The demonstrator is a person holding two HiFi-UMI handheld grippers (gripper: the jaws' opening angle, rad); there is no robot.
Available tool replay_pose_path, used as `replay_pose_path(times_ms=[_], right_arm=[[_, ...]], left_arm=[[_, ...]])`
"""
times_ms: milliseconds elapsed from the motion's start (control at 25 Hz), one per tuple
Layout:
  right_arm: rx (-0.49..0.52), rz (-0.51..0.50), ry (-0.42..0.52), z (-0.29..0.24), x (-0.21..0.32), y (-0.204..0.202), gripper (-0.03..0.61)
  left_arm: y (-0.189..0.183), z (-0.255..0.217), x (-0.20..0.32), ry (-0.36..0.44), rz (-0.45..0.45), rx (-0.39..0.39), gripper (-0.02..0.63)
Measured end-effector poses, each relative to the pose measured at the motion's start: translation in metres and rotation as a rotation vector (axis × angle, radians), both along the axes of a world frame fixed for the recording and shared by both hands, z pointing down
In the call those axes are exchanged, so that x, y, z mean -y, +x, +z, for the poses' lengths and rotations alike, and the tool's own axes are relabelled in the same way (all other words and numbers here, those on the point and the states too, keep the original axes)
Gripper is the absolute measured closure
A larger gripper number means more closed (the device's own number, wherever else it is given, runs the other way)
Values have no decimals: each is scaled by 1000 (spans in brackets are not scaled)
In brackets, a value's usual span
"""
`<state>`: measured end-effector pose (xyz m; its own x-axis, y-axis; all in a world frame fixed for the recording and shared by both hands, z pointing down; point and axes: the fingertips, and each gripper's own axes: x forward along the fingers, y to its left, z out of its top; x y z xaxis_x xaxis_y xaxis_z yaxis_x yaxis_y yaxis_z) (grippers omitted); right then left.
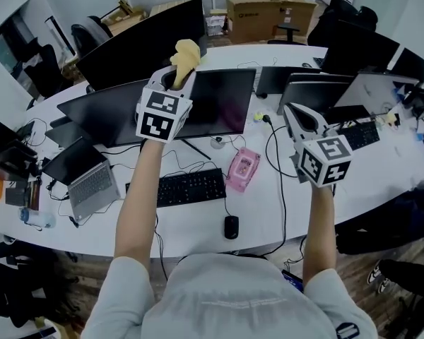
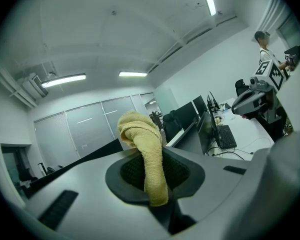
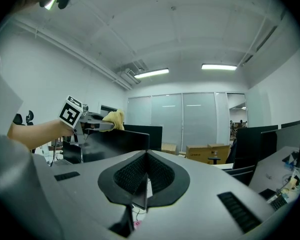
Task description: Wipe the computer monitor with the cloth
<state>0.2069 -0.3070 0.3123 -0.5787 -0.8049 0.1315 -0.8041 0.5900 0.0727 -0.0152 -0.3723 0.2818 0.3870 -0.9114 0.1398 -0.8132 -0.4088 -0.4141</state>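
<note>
My left gripper is raised over the top edge of the black computer monitor and is shut on a yellow cloth. In the left gripper view the cloth bulges out from between the closed jaws. The right gripper view shows the same cloth held above the monitor. My right gripper hangs to the right of the monitor, above the desk, shut with nothing in it; its jaws meet in a thin line.
On the white desk lie a black keyboard, a mouse, a pink object, cables and a laptop. More monitors stand behind and to the right. Cardboard boxes sit at the back.
</note>
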Motion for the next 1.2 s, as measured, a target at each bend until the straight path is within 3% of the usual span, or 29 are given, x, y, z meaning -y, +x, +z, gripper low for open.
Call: replay_pose_path(times_ms=[360,880,1200], right_arm=[[-7,23,-9,11,-4,28,552],[-28,89,-21,18,-19,72,552],[-20,128,-37,25,-28,92,552]], left_arm=[[57,1,7,-9,65,-23,546],[154,3,12,-42,224,-128,546],[194,3,11,-47,256,-276,546]])
